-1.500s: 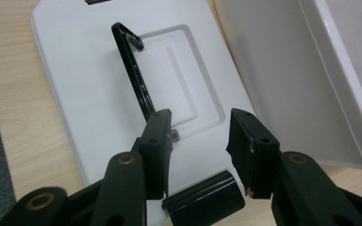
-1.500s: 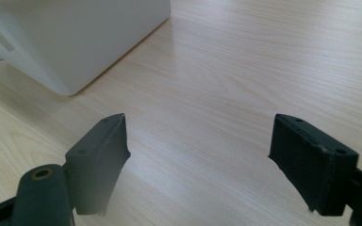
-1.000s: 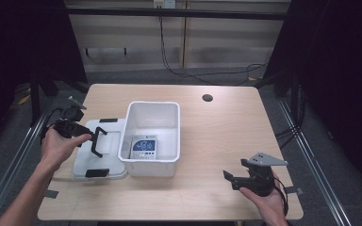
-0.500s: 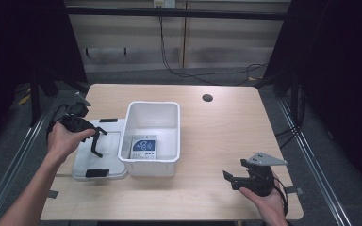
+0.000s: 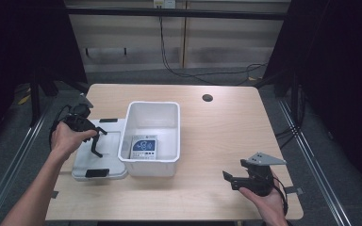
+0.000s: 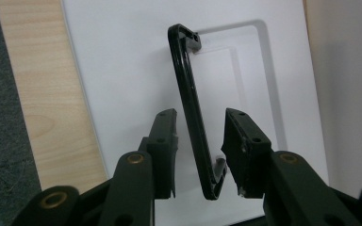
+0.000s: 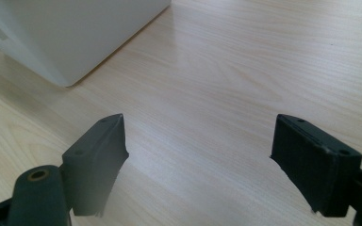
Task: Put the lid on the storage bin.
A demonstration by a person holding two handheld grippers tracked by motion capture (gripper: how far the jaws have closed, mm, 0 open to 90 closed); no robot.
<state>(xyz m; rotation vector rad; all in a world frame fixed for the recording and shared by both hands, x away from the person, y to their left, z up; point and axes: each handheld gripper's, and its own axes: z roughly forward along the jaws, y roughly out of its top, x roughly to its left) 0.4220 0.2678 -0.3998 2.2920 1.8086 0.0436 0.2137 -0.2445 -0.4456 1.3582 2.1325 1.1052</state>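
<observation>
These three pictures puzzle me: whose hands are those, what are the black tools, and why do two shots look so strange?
A person sits at a wooden table, holding a two-jawed claw in each hand. The high view looks down from above. The other two come from small cameras riding on each claw, looking along its jaws.

On the table stand a white tub with a printed card inside, and beside it a flat white lid.

The left claw has just been closing around the lid's raised black handle, which stands between the jaws; they do not yet clearly pinch it. The right claw waits open over bare wood.
</observation>
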